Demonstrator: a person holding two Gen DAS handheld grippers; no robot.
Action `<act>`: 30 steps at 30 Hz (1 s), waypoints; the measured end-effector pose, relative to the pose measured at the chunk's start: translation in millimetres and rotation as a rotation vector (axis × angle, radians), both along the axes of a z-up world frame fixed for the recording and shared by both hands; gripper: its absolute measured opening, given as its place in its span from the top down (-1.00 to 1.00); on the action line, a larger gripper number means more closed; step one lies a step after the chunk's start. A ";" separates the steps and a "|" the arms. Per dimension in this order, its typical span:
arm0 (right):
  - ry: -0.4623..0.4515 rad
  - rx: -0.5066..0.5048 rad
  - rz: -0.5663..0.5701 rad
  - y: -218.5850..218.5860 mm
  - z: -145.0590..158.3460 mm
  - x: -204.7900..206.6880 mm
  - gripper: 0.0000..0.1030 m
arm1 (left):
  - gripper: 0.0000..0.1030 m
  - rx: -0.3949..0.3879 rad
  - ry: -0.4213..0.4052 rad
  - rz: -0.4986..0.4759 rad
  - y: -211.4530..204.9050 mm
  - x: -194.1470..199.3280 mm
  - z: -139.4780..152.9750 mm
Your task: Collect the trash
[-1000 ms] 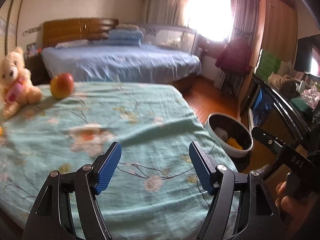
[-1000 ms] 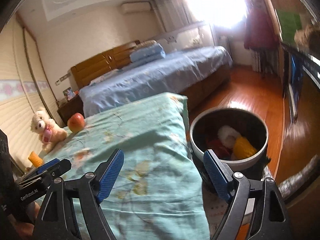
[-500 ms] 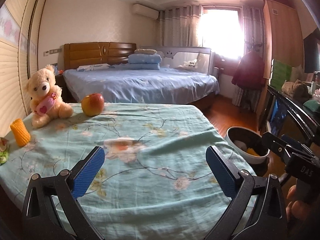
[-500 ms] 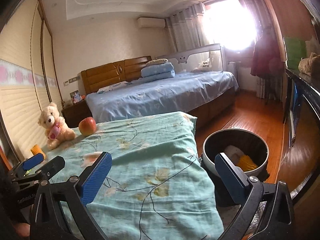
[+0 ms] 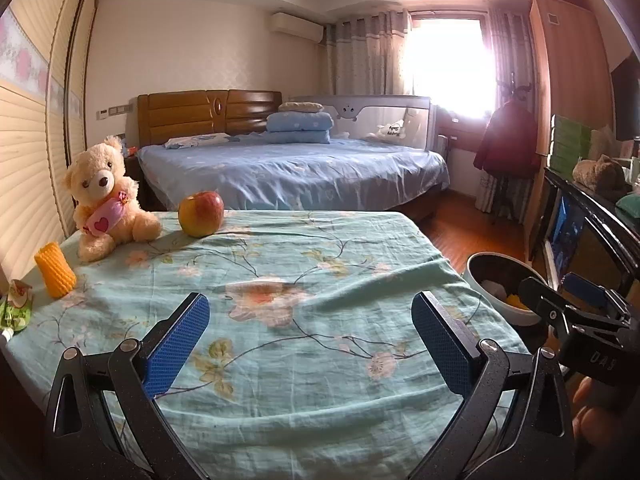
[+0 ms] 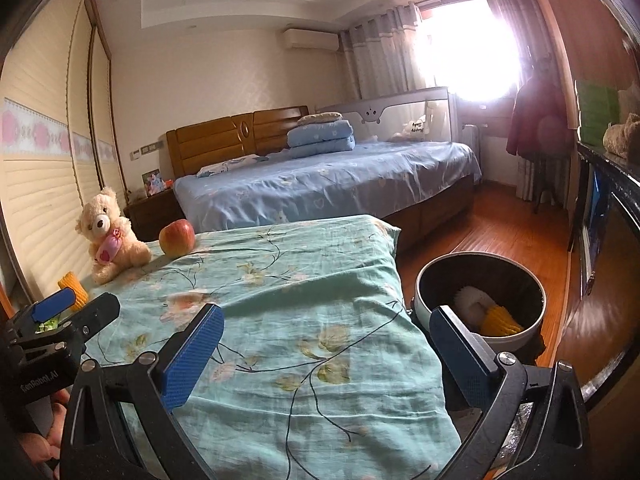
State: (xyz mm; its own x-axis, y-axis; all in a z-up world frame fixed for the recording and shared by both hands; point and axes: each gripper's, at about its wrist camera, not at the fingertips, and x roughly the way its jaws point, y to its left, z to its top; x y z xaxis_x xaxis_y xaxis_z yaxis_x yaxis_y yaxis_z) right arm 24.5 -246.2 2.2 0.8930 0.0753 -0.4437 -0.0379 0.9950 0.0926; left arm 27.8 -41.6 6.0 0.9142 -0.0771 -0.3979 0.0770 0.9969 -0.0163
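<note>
A table under a teal floral cloth (image 5: 320, 280) holds a green wrapper (image 5: 16, 308) at its left edge, a yellow corn piece (image 5: 54, 276), an apple (image 5: 201, 213) and a teddy bear (image 5: 106, 196). A round black bin (image 6: 480, 300) with a white rim stands on the floor to the right, holding a white item and a yellow corn piece (image 6: 498, 320). My left gripper (image 5: 310, 344) is open and empty above the near cloth. My right gripper (image 6: 328, 356) is open and empty near the table's right edge, beside the bin.
A large bed with blue bedding (image 5: 296, 172) stands behind the table. A dark cabinet with a screen (image 5: 568, 232) runs along the right wall. Wooden floor (image 6: 492, 224) lies between bed, bin and cabinet. A coat stand with a red coat (image 5: 508, 140) is near the window.
Both grippers have pulled back and risen, so more of the table and room shows. Their jaws have opened wider than one second ago. Nothing on the table has moved.
</note>
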 end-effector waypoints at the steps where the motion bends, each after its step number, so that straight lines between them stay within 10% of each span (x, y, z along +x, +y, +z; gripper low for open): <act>1: -0.001 -0.005 -0.001 0.4 0.1 -0.4 -1.00 | -1.00 0.001 -0.004 0.000 -0.1 -1.0 0.7; 30: -0.001 -0.020 0.012 5.1 -1.6 -2.3 -1.00 | -1.00 0.011 -0.029 0.013 -1.4 -7.7 3.5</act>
State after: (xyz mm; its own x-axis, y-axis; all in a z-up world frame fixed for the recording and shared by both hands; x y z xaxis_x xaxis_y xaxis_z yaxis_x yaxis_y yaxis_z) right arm 22.2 -241.0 0.6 0.8924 0.0770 -0.4446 -0.0499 0.9961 0.0723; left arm 20.2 -43.0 9.6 0.9262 -0.0606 -0.3721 0.0640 0.9979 -0.0033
